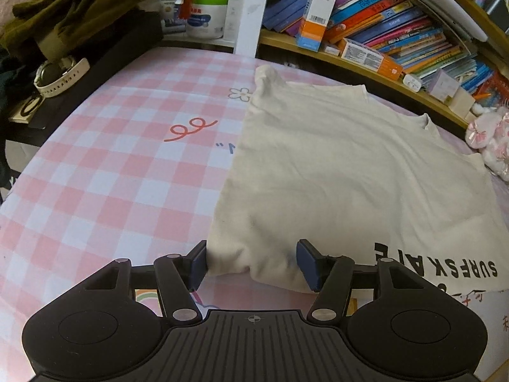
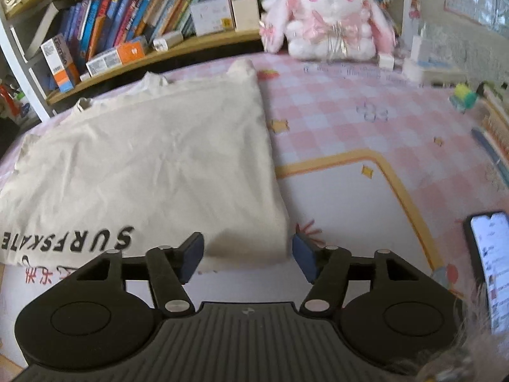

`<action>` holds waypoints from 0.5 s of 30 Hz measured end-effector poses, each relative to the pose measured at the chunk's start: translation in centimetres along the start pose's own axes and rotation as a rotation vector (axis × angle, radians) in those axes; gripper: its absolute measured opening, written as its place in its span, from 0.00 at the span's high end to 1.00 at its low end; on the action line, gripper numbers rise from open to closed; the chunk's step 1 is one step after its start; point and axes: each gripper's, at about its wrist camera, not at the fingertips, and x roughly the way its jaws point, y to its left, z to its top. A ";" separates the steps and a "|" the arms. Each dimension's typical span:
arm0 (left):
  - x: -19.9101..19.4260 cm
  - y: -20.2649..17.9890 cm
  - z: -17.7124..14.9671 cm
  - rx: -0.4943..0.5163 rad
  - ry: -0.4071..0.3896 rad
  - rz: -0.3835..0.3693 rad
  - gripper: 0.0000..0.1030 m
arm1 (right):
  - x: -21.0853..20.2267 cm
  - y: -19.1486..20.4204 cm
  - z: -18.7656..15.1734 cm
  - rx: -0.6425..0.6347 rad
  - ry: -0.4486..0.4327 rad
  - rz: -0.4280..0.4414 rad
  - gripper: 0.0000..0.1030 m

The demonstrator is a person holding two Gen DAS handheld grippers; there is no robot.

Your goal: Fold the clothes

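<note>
A cream T-shirt [image 1: 343, 165] with black "SURFSKATE" lettering lies flat on the pink checked cloth, its sides folded in. It also shows in the right wrist view [image 2: 143, 165]. My left gripper [image 1: 251, 262] is open, its blue pads either side of the shirt's near left corner. My right gripper [image 2: 248, 256] is open, its pads either side of the shirt's near right corner. Neither pair of pads presses the fabric.
A shelf of books and boxes [image 1: 381, 31] runs along the far edge. A plush rabbit [image 2: 327, 16] sits at the back right. A lit phone [image 2: 490, 264] lies at the right. A watch [image 1: 60, 78] and dark clothes [image 1: 73, 6] sit at the far left.
</note>
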 end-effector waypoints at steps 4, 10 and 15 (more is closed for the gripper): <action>-0.1 -0.5 -0.1 -0.004 0.003 0.003 0.62 | -0.2 -0.2 0.1 -0.016 0.008 0.037 0.71; -1.7 -1.0 0.1 -0.035 -0.028 -0.020 0.88 | -1.9 0.3 0.9 -0.068 -0.045 0.087 0.92; -1.4 -1.0 -0.2 -0.058 -0.005 -0.015 0.87 | -3.2 -0.3 1.0 -0.055 -0.091 0.090 0.92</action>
